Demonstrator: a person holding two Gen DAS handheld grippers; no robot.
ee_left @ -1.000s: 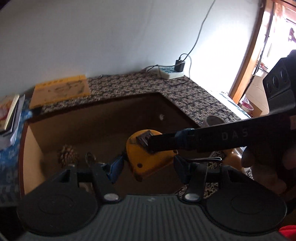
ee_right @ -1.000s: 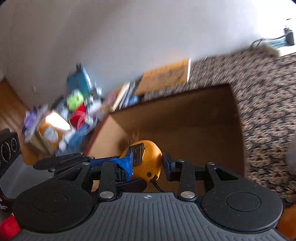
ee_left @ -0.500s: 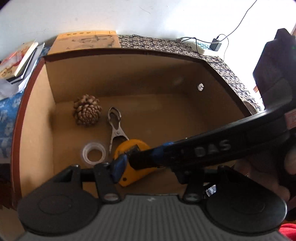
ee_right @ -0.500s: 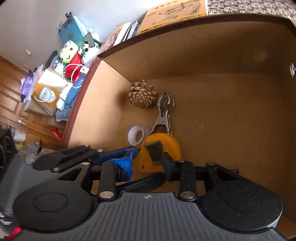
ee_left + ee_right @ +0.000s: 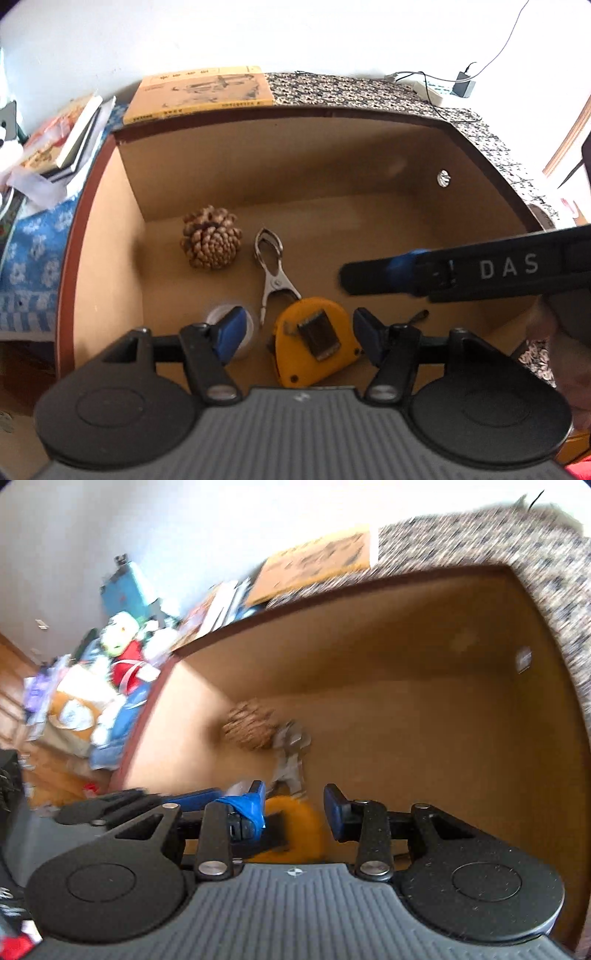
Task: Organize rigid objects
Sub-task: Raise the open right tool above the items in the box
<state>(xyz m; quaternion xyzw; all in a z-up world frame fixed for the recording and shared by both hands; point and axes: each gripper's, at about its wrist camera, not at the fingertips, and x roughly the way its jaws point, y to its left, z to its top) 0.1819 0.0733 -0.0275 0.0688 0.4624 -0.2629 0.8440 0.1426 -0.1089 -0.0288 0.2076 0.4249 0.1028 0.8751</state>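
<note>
Reading "DAS" on the right gripper, unclenched above the tape measure; left gripper just widened, straddling it untouched.

My left wrist camera looks steeply down, close in, over my left gripper into an open brown cardboard box, facing its far wall. My right wrist camera, blurred, peers down into the same box from further right, angled leftward. Both views share the brown pine cone, the yellow tape measure and the metal spring clip.
</note>
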